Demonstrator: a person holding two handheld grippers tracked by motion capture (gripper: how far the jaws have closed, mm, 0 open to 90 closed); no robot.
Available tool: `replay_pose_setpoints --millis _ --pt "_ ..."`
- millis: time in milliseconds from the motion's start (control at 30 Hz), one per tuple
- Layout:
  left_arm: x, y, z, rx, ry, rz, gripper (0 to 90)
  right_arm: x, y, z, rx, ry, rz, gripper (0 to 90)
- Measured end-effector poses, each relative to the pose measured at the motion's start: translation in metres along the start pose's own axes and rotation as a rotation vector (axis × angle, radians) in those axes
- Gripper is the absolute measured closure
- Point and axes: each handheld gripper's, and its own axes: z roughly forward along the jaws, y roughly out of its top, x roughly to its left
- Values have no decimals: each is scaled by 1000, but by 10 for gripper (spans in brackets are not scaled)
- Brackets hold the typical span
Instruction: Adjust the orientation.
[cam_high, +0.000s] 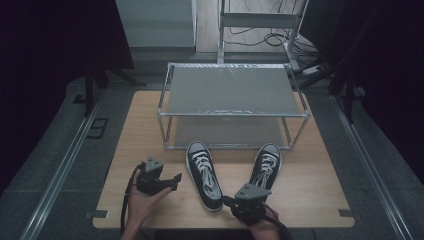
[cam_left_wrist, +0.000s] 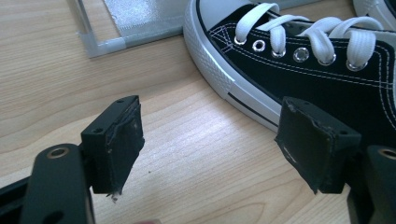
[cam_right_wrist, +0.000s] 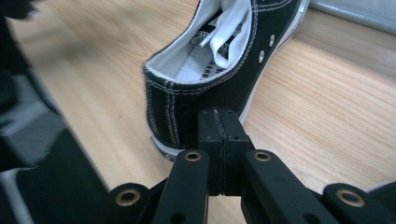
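Two black canvas sneakers (cam_high: 204, 175) with white laces and white rubber soles lie near the tabletop's (cam_high: 310, 190) front edge. The left gripper (cam_left_wrist: 210, 144) stands wide, empty; the right gripper (cam_right_wrist: 219, 140) is pressed closed, empty, at a sneaker's heel.

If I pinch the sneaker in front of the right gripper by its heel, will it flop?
Probably not much: the sneaker stands upright at the heel unaided, though the canvas collar may fold under a pinch. Its flat rubber sole suggests a push would slide it on the table, not tip it. The loose laces may dangle.
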Motion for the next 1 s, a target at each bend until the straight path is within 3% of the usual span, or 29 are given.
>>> replay_pose_setpoints --millis 67,233,333,400,467,533,867,1000 --pt "0 0 0 0 2 0 229 5 -1 4 -4 -47 -24 898" --pt "2 0 -2 -1 3 -5 229 10 -1 6 -16 -54 -14 900" --pt "3 0 -4 -6 3 -9 228 14 -1 10 -17 11 14 900" --pt "5 0 -5 -9 4 -12 228 18 0 12 -28 3 0 900" --pt "7 0 -7 -12 5 -19 228 20 2 17 -18 58 19 900" --pt "9 0 -8 -16 6 -26 228 24 3 20 -29 47 -7 900" --pt "17 1 -20 -45 6 -55 227 24 10 39 -43 142 33 899" --pt "19 1 -22 -52 0 -63 225 27 16 47 -50 153 25 900"
